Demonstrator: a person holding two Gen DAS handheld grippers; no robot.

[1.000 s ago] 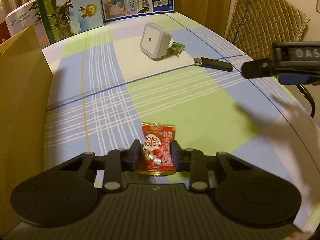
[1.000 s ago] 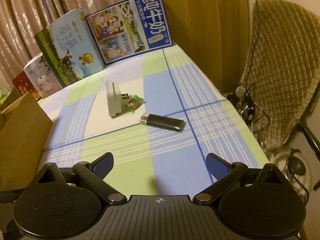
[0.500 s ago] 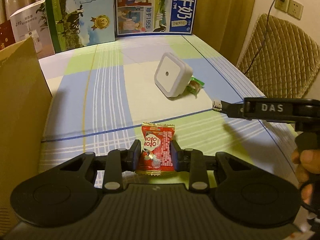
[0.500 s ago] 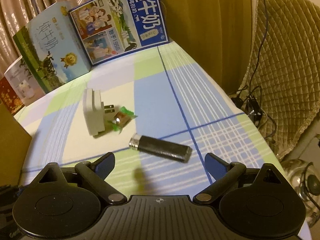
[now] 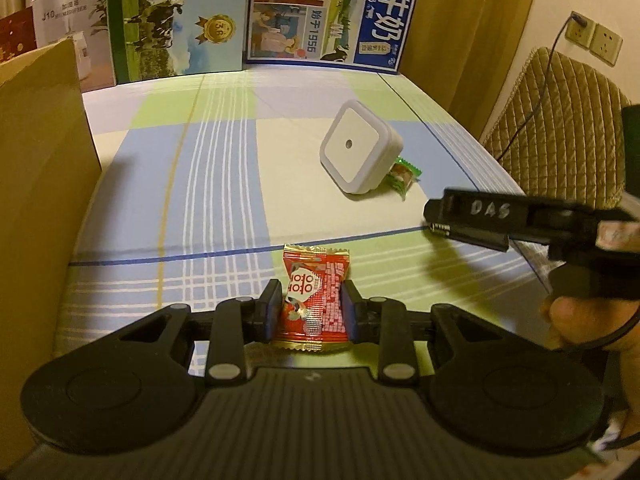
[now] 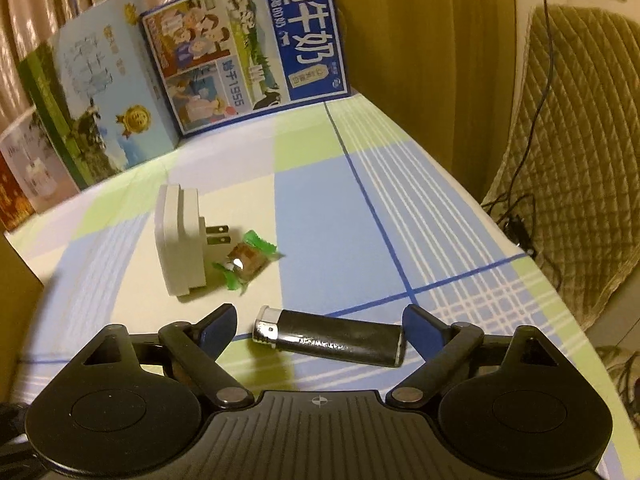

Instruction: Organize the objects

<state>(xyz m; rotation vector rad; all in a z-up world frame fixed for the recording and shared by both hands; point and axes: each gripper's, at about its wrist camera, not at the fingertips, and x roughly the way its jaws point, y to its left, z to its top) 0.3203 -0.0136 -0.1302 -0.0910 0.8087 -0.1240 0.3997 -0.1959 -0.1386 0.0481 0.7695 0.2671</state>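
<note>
Left gripper (image 5: 310, 312): jaws closed on red candy packet (image 5: 314, 296), held level, pointing forward. Right gripper (image 6: 318, 330): jaws spread wide, angled downward, low over surface. Right hand (image 5: 580, 322) visible on handle at right edge.

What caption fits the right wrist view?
Open right gripper straddling a black lighter on the checked tablecloth.

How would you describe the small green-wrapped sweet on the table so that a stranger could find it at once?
Start at the checked blue, green and cream tablecloth. Near its middle stands a white square plug-in night light, tipped on edge. The green-wrapped sweet lies right beside its metal prongs, twisted at both ends, unlike the flat red snack packet or the long black lighter.
</note>
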